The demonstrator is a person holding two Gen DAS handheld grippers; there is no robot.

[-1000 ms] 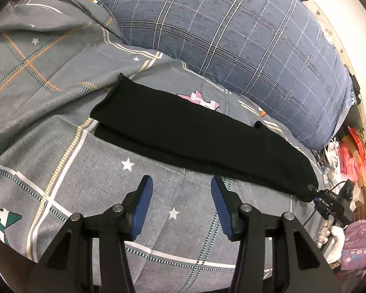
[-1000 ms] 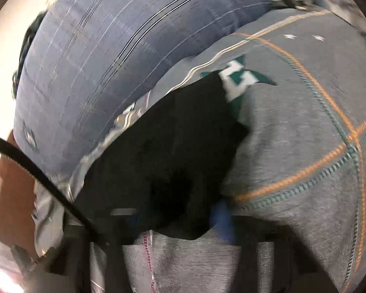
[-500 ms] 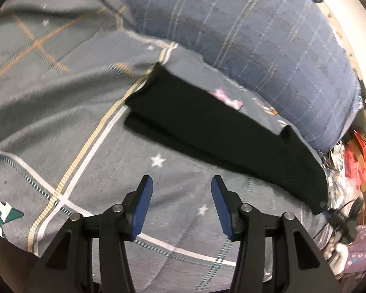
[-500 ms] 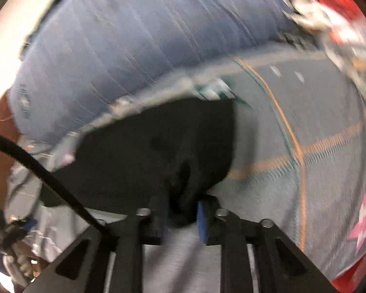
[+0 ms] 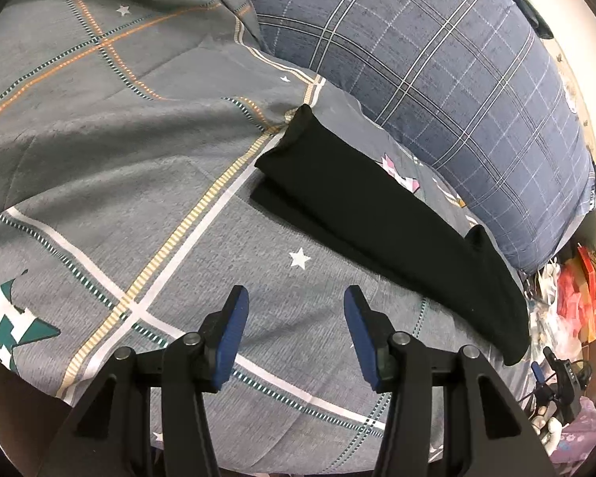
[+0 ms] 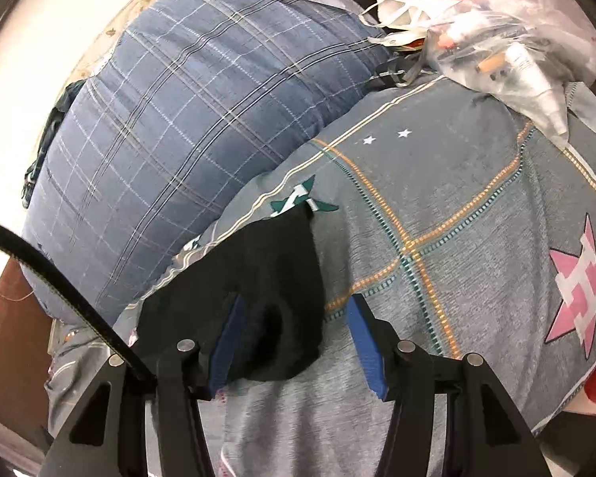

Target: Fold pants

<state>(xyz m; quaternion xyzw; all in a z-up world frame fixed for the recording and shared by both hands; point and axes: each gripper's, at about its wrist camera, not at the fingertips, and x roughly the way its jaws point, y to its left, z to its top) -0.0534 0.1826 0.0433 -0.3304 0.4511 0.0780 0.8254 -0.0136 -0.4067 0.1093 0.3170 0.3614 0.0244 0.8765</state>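
The black pants (image 5: 377, 218) lie on the grey patterned bedsheet (image 5: 139, 159) as one long band, the legs stacked on each other, running from centre to lower right. My left gripper (image 5: 296, 332) is open and empty, a little short of the pants' near edge. In the right wrist view one end of the pants (image 6: 274, 286) lies between the open fingers of my right gripper (image 6: 294, 342), with the left blue pad (image 6: 226, 342) against the cloth. The right gripper holds nothing.
A large blue plaid pillow (image 5: 437, 63) lies along the far side of the pants and also shows in the right wrist view (image 6: 186, 119). Plastic bags and clutter (image 6: 496, 39) sit at the bed's end. A black cable (image 6: 59, 290) crosses at left.
My right gripper was shut on the pants' end and has opened, leaving the cloth on the bed. My left gripper has stayed open while its view swung so the pants sit further right.
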